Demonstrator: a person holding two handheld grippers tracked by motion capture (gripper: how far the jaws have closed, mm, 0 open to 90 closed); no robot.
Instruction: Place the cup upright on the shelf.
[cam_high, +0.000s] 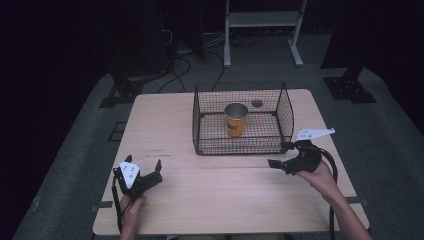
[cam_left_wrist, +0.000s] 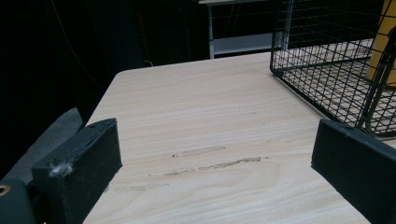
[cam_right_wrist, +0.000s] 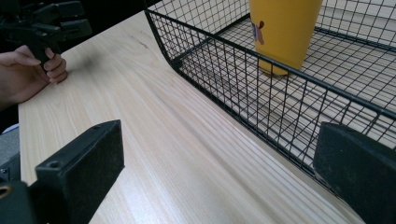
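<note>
On the wooden table (cam_high: 215, 190), both claws gape wide and empty beside a wire basket (cam_high: 242, 145) holding a yellow cup (cam_high: 235, 120).

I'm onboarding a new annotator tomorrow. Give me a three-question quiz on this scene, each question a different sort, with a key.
1. True or false: the yellow cup stands upright inside the wire basket.
2. Multiple choice: which gripper is nearer the basket? A) left gripper B) right gripper C) both equally near
3. Fill in: the jaws of both grippers are ____, with nothing between them.

Key
1. True. The cup stands on its base on the basket floor, as the right gripper view also shows.
2. B. It is at the basket's near right corner; the left one is farther off, at the table's near left part.
3. Open.
</note>
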